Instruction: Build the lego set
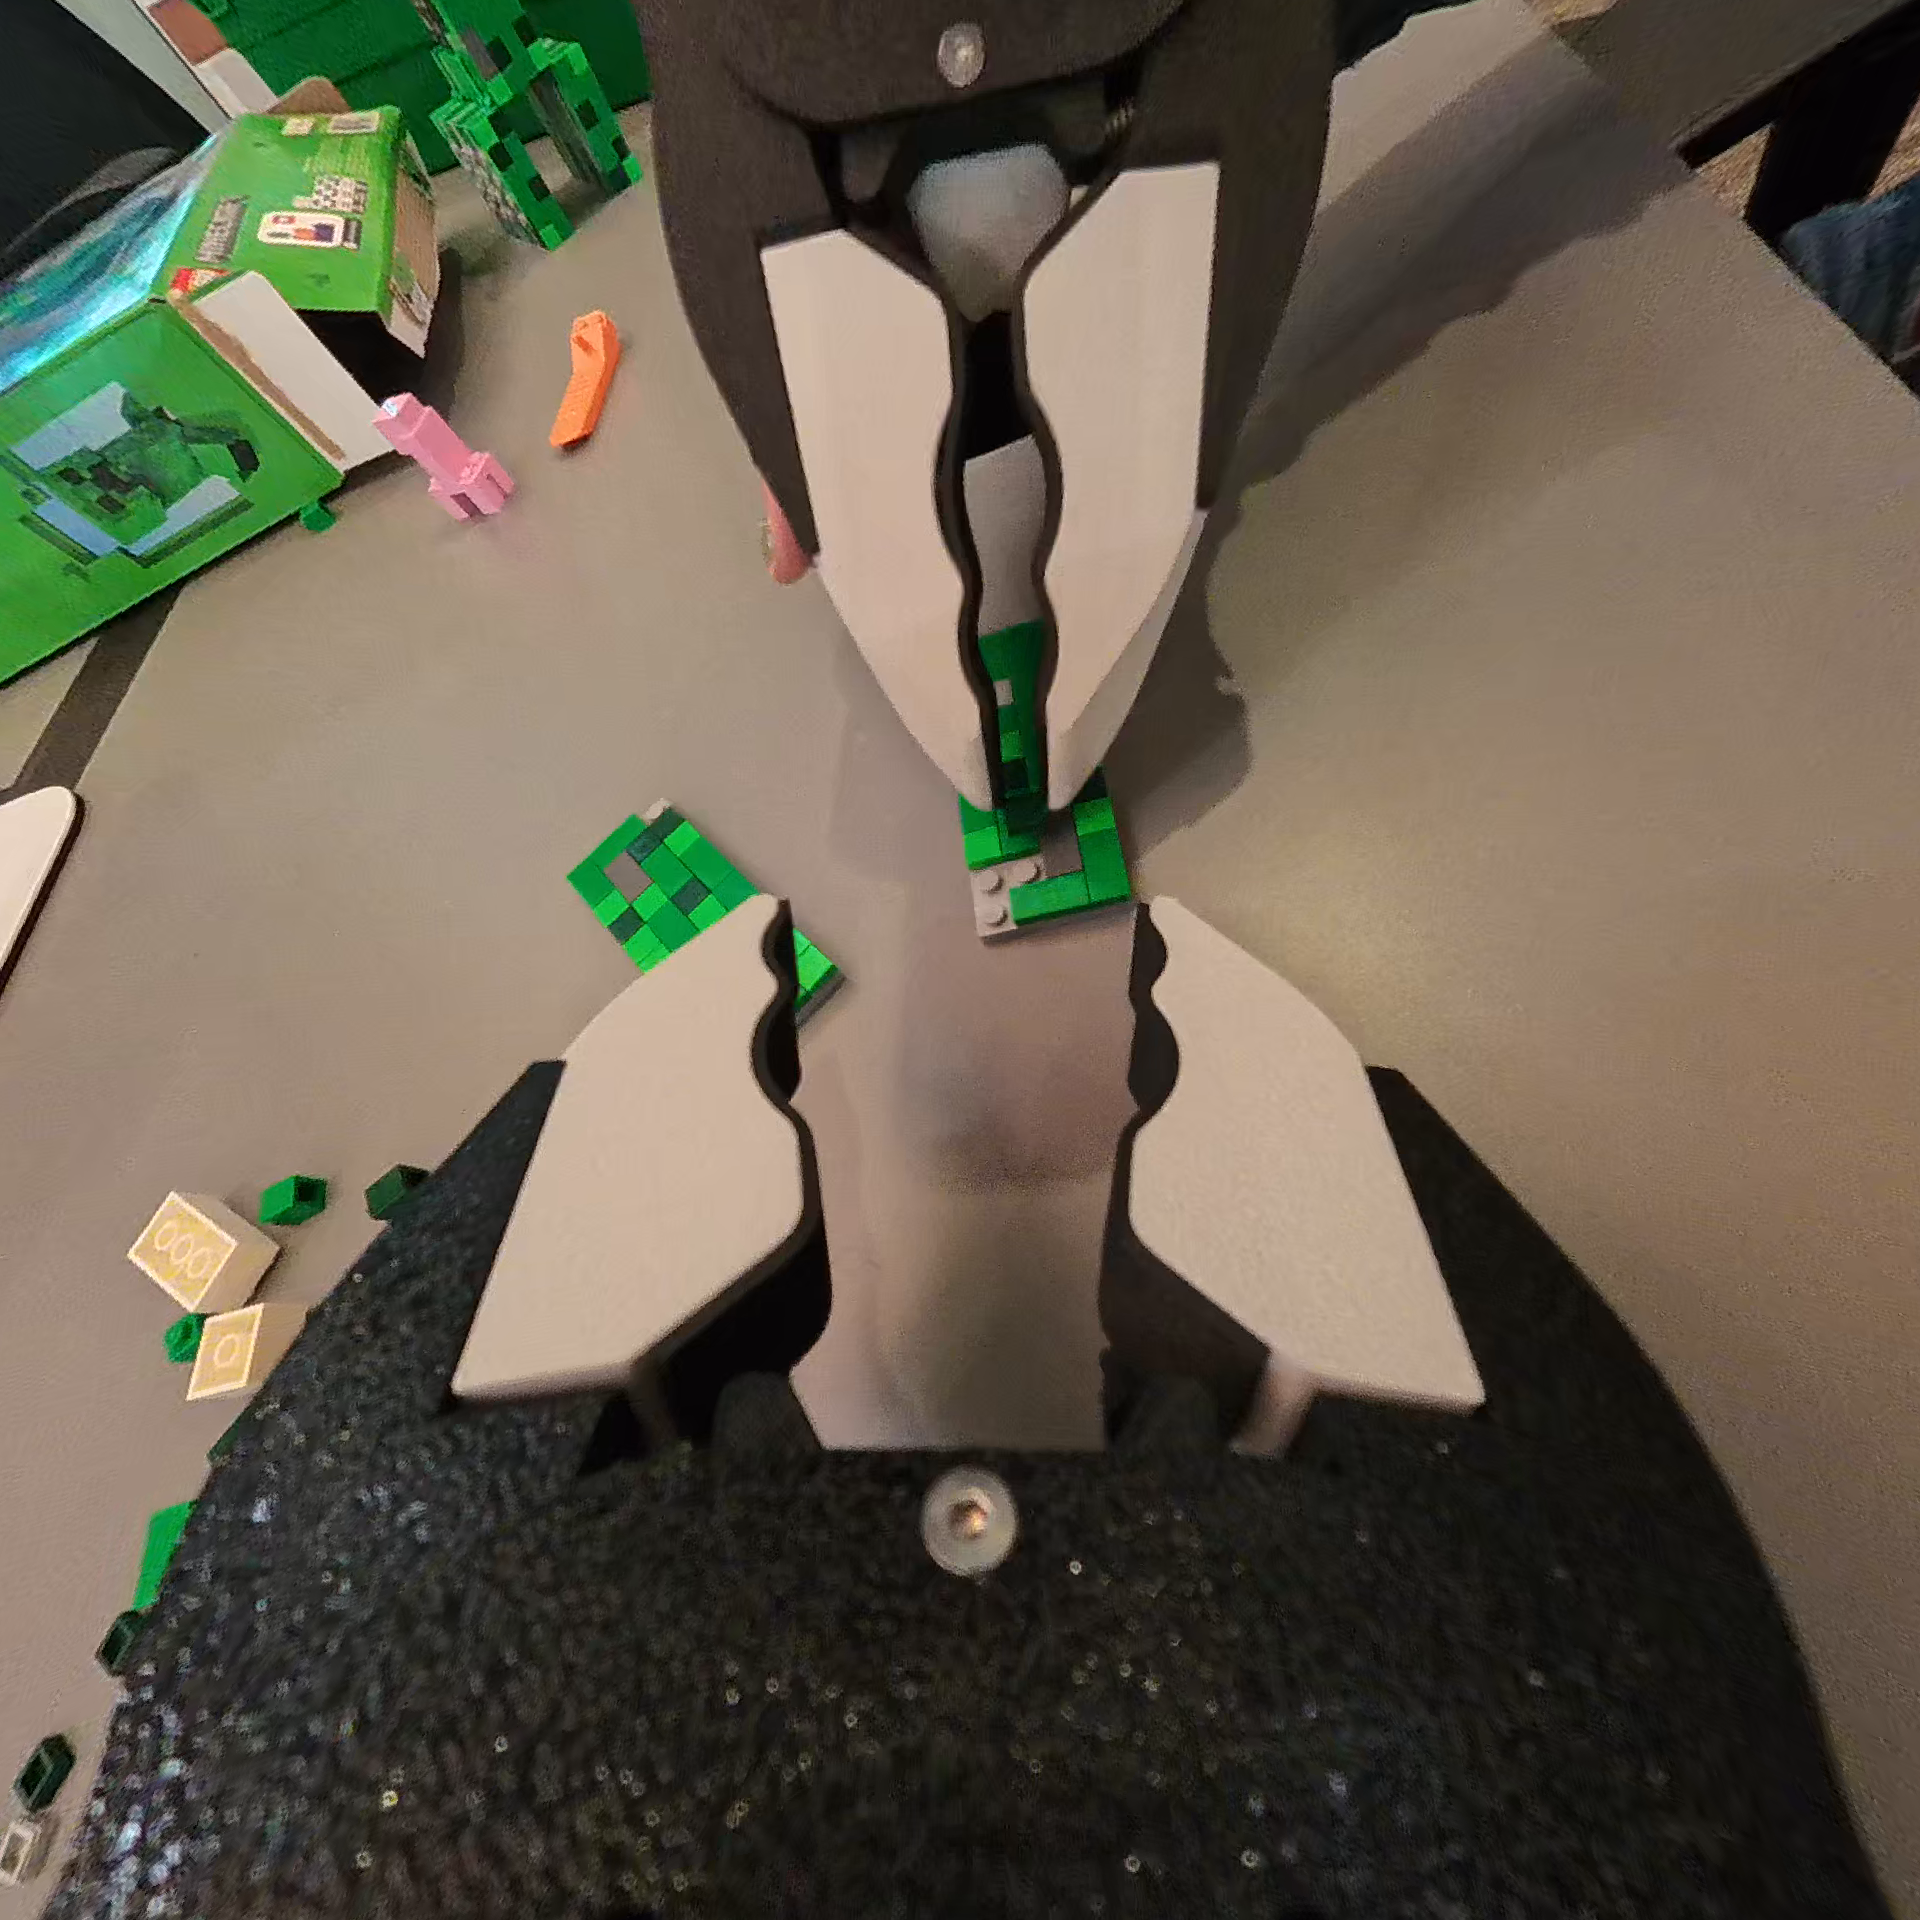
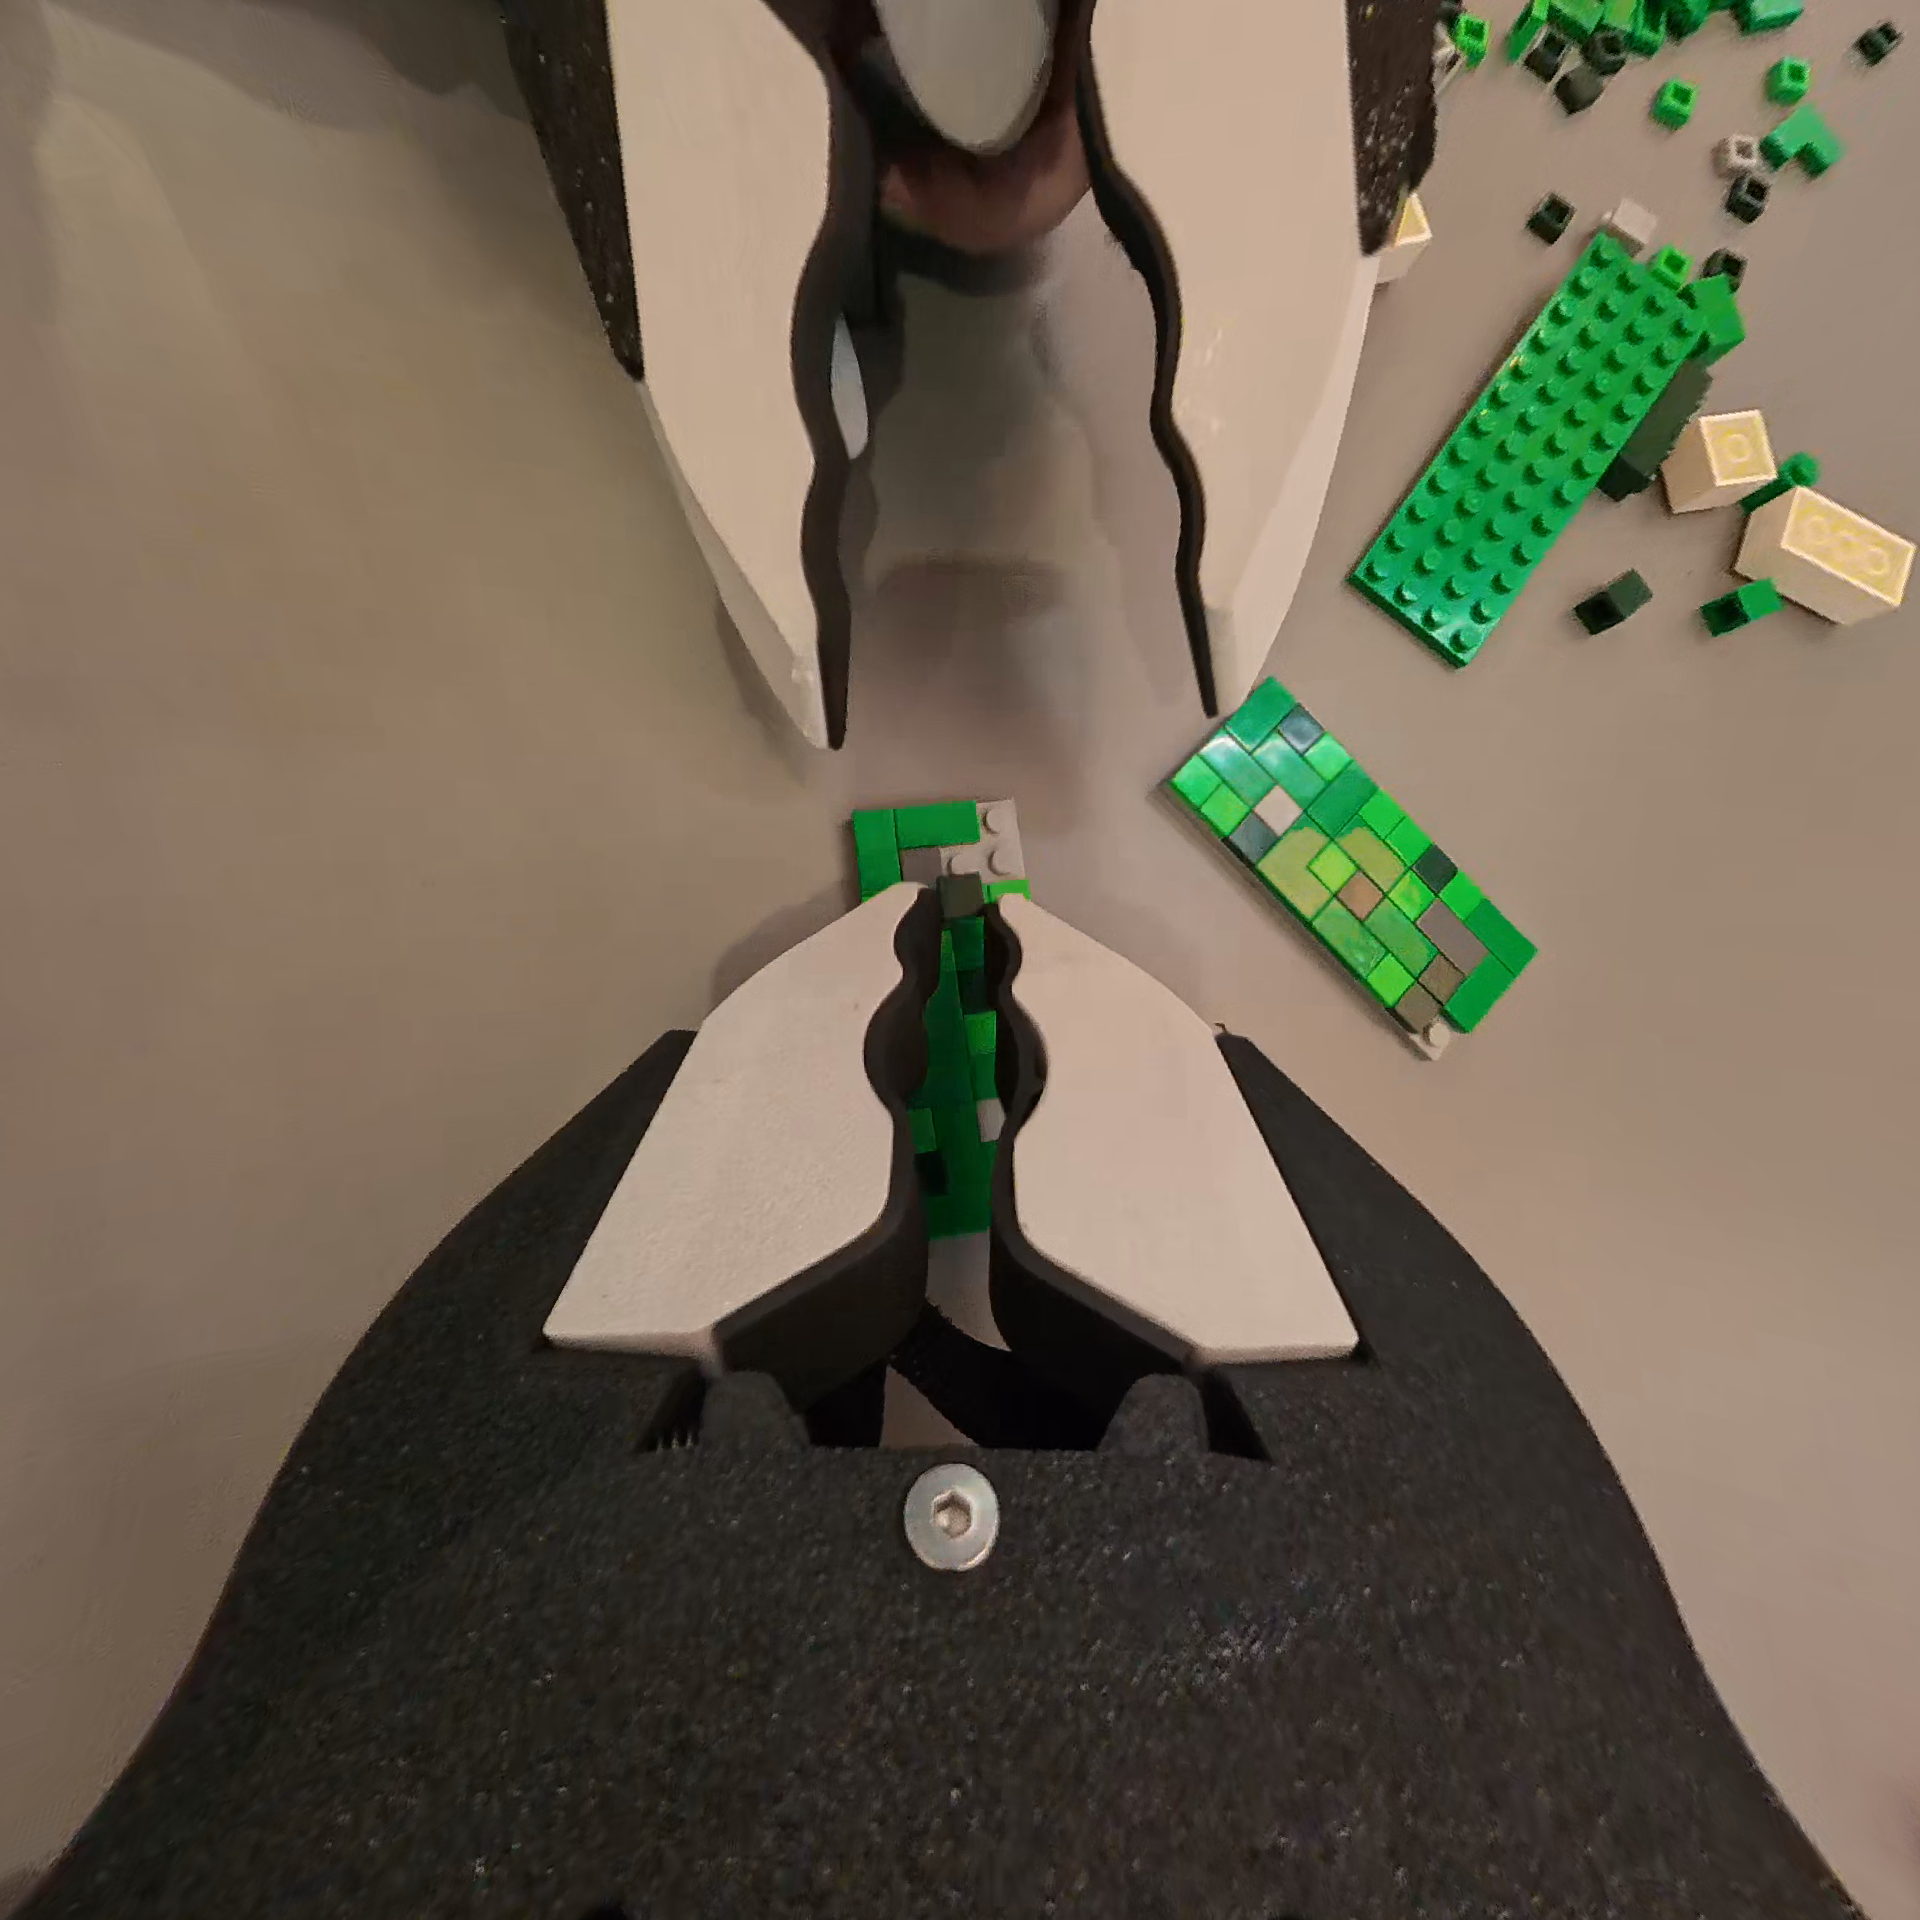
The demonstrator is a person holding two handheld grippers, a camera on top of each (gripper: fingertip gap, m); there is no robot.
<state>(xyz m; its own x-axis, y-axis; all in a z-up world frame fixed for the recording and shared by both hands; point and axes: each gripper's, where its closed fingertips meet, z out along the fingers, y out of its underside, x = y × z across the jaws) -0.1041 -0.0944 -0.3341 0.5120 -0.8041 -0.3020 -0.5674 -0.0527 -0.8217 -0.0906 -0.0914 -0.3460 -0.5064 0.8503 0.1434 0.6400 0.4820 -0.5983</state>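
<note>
Right tongs (image 2: 961, 909): clenched on a small dark green tile (image 2: 958, 896), one pad pressing each side, tips lowered onto a small grey plate (image 2: 1003, 831) partly covered in green tiles. The plate lay flat on the grey surface (image 2: 364, 727), with bare grey studs showing at one corner. The left wrist view showed the same tongs (image 1: 1023, 805) from the front, tips down on the plate (image 1: 992, 914).

Left tongs (image 1: 961, 914): released, jaws spread wide, nothing between them but bare surface (image 1: 1558, 831). Tips hovered just short of the small plate, opposite the right tongs. Seen from the right wrist view, these tongs (image 2: 1023, 727) hung open above the plate's far edge.

Long tiled plate (image 1: 665, 888): a patchwork of light green, dark green and grey tiles, flat on the surface, just beside the left tongs' left finger (image 1: 769, 935), which hid one end.

Studded green plate (image 2: 1527, 457): flat, near the tiled plate (image 2: 1351, 862), with two cream blocks (image 2: 1829, 556) and loose green bricks (image 2: 1610, 62) about it.

Farther off in the left wrist view: orange tool (image 1: 587, 379), pink figure (image 1: 447, 457), green boxes (image 1: 135, 457), and a green block figure (image 1: 540, 114) standing behind them.
</note>
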